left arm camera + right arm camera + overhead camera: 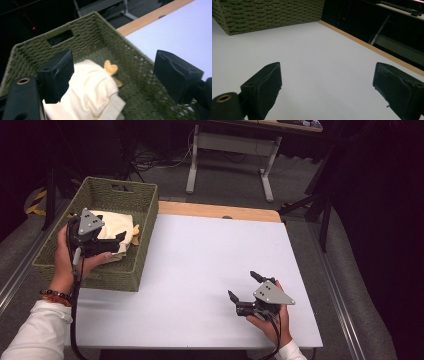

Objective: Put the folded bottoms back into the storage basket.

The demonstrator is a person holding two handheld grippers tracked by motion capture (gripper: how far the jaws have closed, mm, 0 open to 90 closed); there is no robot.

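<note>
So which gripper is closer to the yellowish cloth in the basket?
Left. The left gripper hangs over the green basket, jaws open right above the cream cloth. The right gripper rests far across the white table, open and empty.

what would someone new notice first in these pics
The green woven basket at the table's left edge, with a cream folded cloth lying inside it. The left gripper hangs open above that cloth, while the right gripper rests open over the bare white tabletop.
</note>
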